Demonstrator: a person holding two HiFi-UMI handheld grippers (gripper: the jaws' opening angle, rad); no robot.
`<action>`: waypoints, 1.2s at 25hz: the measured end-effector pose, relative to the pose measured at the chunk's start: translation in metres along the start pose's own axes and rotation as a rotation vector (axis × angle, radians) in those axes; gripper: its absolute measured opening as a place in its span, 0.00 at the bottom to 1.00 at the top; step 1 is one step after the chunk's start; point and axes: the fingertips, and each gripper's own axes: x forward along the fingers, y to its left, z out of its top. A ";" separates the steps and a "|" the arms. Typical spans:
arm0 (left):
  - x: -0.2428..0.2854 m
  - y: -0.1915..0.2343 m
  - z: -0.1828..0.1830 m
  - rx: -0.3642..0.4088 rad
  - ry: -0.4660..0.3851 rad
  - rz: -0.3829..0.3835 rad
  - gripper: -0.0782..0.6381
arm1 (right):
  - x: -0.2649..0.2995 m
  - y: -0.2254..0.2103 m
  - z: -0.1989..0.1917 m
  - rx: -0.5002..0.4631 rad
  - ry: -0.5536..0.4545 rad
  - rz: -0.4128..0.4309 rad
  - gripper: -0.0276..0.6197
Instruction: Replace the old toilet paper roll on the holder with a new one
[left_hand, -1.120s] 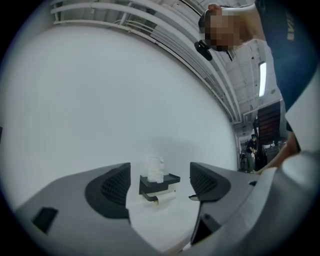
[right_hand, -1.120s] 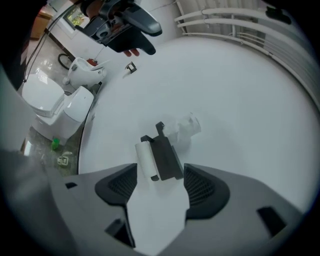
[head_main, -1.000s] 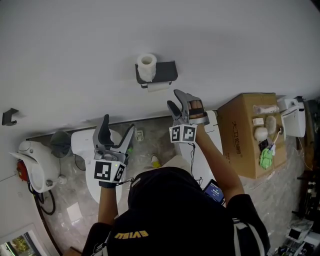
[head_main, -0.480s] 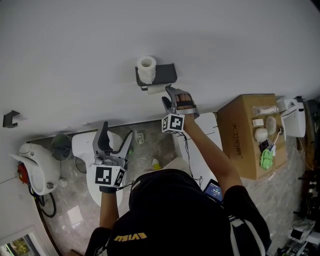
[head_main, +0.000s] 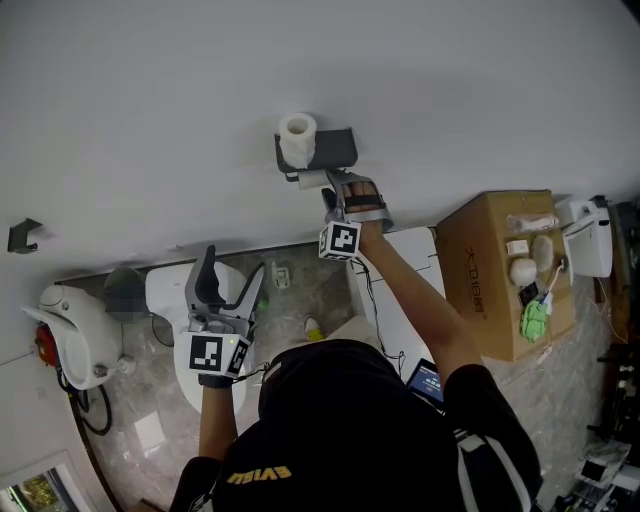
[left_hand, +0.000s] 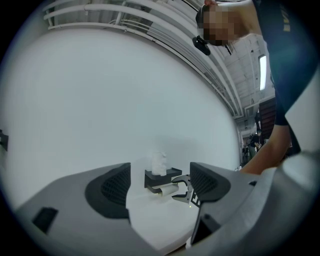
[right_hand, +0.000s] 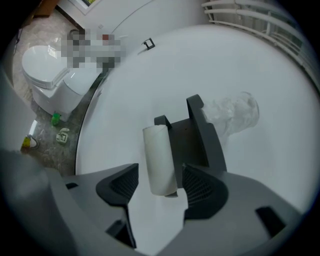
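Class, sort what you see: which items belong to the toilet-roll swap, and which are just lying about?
Job in hand: old roll, new roll on top, holder, right gripper.
Lying about: cardboard box, toilet, wall hook.

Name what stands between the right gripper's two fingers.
The old, nearly used-up roll on the black holder stands between the open fingers of the right gripper, not yet clamped. The right gripper view shows it.

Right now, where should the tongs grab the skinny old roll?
Pinch the old roll across its round sides near the end facing the right tongs, coming in endways: the holder seems to carry it from the far end, so it should slide off toward you.
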 end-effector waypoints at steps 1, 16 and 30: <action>-0.001 0.000 0.003 -0.006 -0.009 0.001 0.64 | 0.001 0.000 0.002 -0.003 0.002 -0.006 0.46; -0.014 0.010 0.002 0.016 0.017 0.026 0.64 | 0.012 -0.004 0.022 -0.060 -0.003 -0.044 0.36; -0.006 0.001 0.011 0.023 -0.022 -0.008 0.64 | 0.006 -0.008 0.002 -0.053 0.028 -0.057 0.32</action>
